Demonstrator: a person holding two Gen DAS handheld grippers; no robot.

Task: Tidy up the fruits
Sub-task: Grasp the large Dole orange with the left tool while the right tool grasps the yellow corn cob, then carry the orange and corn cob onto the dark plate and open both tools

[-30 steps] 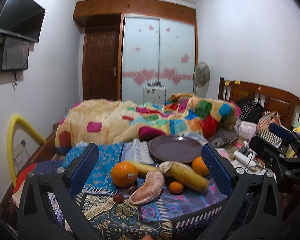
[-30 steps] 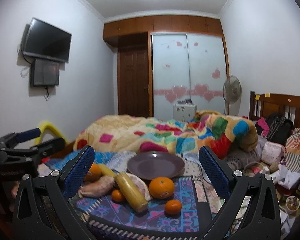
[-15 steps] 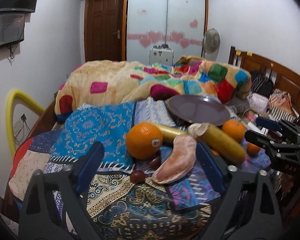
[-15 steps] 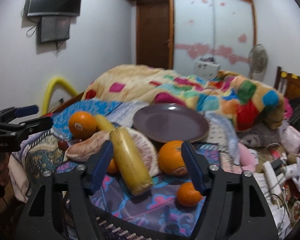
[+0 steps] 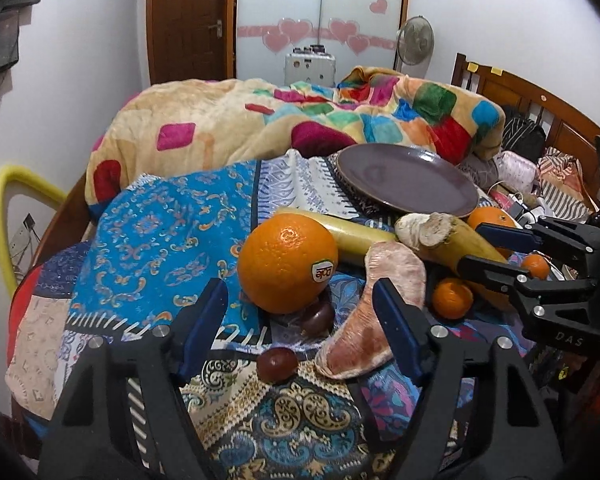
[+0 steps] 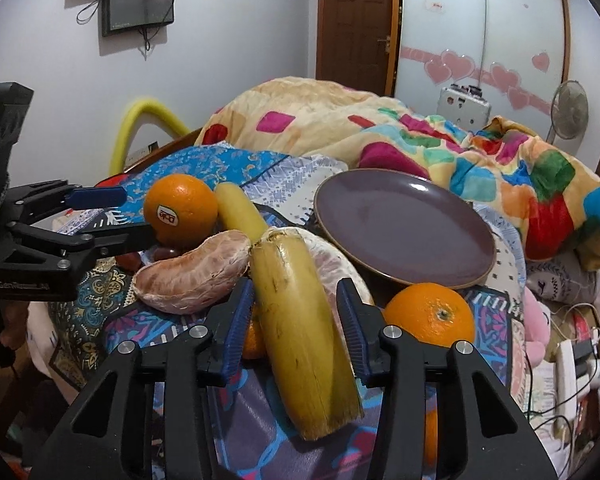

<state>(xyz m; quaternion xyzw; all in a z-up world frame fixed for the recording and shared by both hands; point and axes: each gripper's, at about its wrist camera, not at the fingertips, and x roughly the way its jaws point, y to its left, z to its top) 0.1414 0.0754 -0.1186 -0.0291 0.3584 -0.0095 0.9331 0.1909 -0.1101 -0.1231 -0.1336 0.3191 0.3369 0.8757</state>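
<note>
Fruit lies on a patterned cloth before a purple plate (image 5: 408, 178) (image 6: 400, 220). My left gripper (image 5: 300, 316) is open, its blue pads either side of a large stickered orange (image 5: 287, 262) (image 6: 180, 208); dark red dates (image 5: 277, 365) lie just below it. My right gripper (image 6: 294, 326) is open, its pads astride a thick yellow stalk piece (image 6: 300, 332) (image 5: 452, 240) with small gaps on both sides. Peeled pomelo wedges (image 5: 374, 308) (image 6: 192, 276), a second orange (image 6: 430, 316), a small tangerine (image 5: 452, 300) and another yellow stalk (image 5: 352, 232) lie around.
A multicoloured quilt (image 5: 300, 120) is heaped behind the plate. A wooden headboard (image 5: 540, 116), bags and cables (image 6: 572, 352) are at the right. A yellow foam tube (image 5: 4, 216) stands at the left bed edge. A door and wardrobe are at the back.
Both grippers have moved forward and down to the fruit. The left one now frames the large orange, the right one frames the yellow stalk piece; both have narrowed.
</note>
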